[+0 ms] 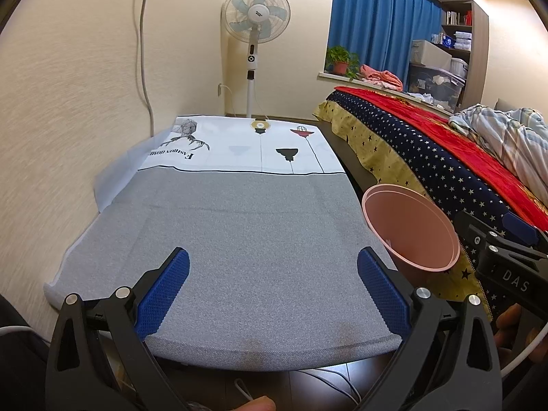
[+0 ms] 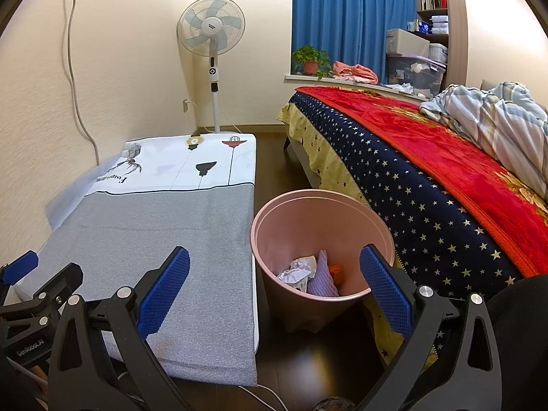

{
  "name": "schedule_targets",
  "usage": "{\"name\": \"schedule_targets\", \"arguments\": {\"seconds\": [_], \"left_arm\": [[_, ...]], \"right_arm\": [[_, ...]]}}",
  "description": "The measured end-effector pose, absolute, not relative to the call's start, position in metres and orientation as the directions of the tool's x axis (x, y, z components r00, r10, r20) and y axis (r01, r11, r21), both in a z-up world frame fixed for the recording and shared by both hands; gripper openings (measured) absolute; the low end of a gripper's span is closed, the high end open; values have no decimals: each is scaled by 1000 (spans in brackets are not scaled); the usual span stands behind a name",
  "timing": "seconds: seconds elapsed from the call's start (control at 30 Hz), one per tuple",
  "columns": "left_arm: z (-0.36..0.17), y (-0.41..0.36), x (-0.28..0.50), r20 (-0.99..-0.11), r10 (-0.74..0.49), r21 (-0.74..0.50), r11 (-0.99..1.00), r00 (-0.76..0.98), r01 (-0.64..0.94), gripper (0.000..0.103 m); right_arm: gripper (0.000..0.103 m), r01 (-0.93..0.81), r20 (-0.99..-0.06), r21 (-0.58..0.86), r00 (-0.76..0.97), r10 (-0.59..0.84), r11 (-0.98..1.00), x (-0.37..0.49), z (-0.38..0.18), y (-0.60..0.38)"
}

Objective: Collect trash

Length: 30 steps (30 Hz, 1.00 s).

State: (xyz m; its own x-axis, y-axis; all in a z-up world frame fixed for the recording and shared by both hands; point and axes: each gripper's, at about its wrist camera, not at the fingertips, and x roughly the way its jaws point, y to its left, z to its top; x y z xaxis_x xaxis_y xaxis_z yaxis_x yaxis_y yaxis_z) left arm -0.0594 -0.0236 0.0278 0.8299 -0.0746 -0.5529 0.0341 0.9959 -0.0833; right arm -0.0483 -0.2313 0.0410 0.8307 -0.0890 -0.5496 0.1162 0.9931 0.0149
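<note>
The left tongs (image 1: 273, 284) gape wide and empty over the grey near end of the bench (image 1: 239, 233), and the right tongs (image 2: 274, 287) stand equally spread, holding nothing. Between the right tongs' blue pads, lower centre of the right wrist view, sits the pink bin (image 2: 274, 212) on the dark floor (image 2: 308, 366), between bench and bed (image 2: 428, 178). Crumpled paper (image 2: 297, 270), a lilac piece and something orange lie inside the bin.

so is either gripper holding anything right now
No. The left gripper and the right gripper are both open with nothing between the jaws; the trash lies in the pink bin.
</note>
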Motion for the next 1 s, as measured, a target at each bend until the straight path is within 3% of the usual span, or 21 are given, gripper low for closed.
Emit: {"name": "schedule_targets", "arguments": {"seconds": [1.0], "left_arm": [[25, -30, -64, -552, -86, -87, 995, 830, 46, 95]], "right_arm": [[98, 117, -550, 15, 830, -89, 993, -48, 41, -231]]}}
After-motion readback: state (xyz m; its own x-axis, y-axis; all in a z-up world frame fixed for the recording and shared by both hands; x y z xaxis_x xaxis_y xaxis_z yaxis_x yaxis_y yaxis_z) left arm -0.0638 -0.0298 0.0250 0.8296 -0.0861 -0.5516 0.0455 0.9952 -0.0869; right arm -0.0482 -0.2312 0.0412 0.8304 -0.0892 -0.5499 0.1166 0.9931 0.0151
